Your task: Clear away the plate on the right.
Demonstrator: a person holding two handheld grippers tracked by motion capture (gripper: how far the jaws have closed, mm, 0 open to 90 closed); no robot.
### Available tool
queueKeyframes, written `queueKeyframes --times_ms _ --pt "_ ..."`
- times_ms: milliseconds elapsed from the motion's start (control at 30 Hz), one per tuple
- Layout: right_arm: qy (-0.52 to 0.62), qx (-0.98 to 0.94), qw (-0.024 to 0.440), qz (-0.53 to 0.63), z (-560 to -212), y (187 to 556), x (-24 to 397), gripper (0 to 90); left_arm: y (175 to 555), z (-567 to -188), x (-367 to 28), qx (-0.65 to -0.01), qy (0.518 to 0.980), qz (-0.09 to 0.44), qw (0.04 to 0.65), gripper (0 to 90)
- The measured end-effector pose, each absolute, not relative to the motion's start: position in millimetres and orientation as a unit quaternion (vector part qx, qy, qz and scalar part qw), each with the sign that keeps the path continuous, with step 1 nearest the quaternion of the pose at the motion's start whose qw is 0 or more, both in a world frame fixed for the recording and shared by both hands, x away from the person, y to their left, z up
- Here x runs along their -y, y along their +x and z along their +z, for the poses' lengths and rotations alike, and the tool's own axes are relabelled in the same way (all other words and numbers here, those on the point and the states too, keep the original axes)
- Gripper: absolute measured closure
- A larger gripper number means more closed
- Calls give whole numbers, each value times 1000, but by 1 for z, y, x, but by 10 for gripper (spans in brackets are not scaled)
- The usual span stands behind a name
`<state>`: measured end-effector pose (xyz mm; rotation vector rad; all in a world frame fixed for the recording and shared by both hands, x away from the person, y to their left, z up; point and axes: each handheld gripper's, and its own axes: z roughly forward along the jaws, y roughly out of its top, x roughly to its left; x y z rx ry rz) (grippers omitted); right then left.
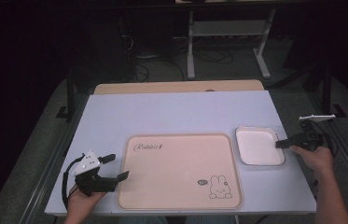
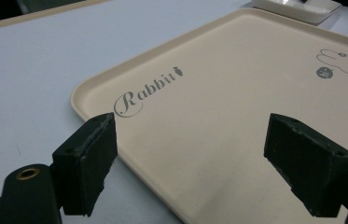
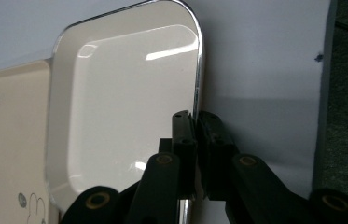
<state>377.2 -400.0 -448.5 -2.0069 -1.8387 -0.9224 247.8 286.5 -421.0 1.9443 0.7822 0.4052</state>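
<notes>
A beige tray (image 1: 181, 168) printed with "Rabbit" and a bunny lies at the middle front of the table. A white square dish (image 1: 259, 145) sits just right of it. My right gripper (image 1: 281, 143) is shut on the dish's right rim; in the right gripper view the rim (image 3: 198, 70) runs down between the closed jaws of that gripper (image 3: 195, 122). My left gripper (image 1: 115, 167) is open at the tray's left edge. In the left gripper view this gripper (image 2: 188, 163) has its jaws spread over the tray's near corner (image 2: 237, 116), with nothing between them.
The pale table (image 1: 171, 112) has a wooden strip along its far edge (image 1: 176, 87). A metal frame rail (image 1: 50, 163) runs along the left side and another on the right. Beyond lie a dark floor and white table legs (image 1: 191, 46).
</notes>
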Motion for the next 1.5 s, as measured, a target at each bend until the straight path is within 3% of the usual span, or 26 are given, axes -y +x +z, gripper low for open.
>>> queueKeyframes --times_ms 700,1100,1500 --pt "-695 587 140 -391 -447 357 402 885 247 -421 -288 -326 793 164 488 171" --pt "-681 552 146 -459 -423 334 388 885 246 -420 -290 -325 790 163 493 171" --pt "-642 552 157 -509 -373 321 353 885 245 -419 -290 -325 789 164 494 171"
